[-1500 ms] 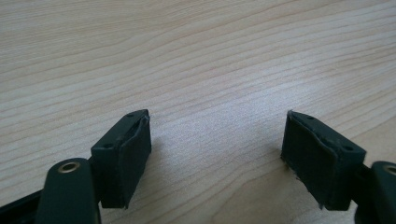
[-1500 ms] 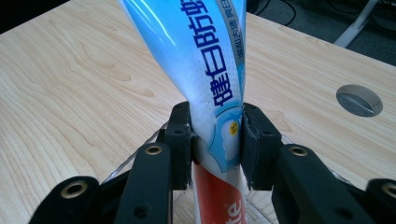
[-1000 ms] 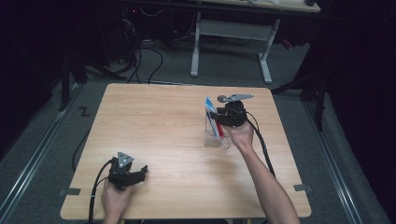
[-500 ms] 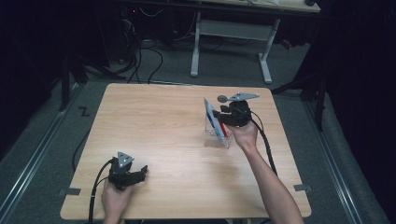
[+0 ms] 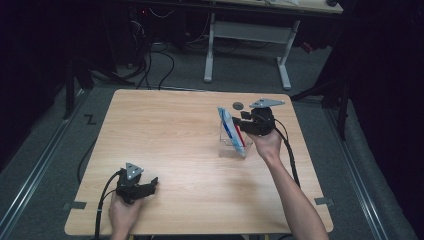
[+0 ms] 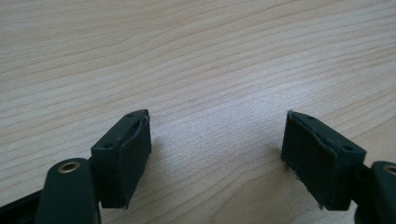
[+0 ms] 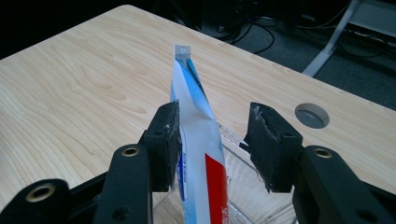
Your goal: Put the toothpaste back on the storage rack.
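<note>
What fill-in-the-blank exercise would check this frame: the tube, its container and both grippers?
1. The toothpaste tube stands in a clear plastic ____.
2. The right gripper has its fingers ____, one on each side of the tube.
3. The left gripper rests low over bare ____ with nothing between its fingers.
4. The round hole in the table lies near its ____ edge in the high view.

Missing words: container; open; wood; far

I see the toothpaste tube (image 7: 198, 135), white with blue and red print, standing upright in the clear plastic holder (image 5: 231, 146), crimped end up and leaning slightly. The holder sits on the right half of the desk (image 5: 170, 130), near its far edge.
</note>
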{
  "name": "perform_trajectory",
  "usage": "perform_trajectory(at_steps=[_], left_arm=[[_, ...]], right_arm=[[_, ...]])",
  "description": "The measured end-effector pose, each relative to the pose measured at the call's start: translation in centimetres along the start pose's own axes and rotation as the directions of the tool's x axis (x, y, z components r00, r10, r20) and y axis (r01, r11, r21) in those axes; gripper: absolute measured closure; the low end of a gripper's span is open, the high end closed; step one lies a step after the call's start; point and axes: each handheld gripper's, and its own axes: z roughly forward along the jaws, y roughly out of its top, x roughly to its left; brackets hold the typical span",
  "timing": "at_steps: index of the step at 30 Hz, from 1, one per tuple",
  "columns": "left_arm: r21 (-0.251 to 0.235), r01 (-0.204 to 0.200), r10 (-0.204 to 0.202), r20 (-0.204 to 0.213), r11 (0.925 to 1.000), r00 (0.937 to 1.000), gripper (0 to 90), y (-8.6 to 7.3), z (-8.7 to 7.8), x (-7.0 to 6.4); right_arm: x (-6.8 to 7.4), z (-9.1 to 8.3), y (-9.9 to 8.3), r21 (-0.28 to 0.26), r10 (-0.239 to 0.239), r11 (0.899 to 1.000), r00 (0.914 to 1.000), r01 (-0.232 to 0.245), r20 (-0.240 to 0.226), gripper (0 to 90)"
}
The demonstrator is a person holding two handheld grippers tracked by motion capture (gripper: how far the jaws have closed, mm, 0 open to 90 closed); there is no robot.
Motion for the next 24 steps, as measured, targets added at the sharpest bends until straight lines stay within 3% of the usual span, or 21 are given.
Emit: perform_trajectory(at_steps=[11,24], left_arm=[[0.001,0.000,0.000,0.001,1.0000,1.0000,24.4,0.0,0.0,0.0],[-0.001,0.003,-0.003,0.003,1.0000,1.0000,24.2,0.0,0.0,0.0]], right_arm=[[-0.7,-1.7,0.0,-0.012,0.009,1.000,0.9998,-0.009,0.020,55.1],[-0.9,-4.2,0.1,-0.016,0.002,1.000,0.9999,-0.002,0.012,55.8]])
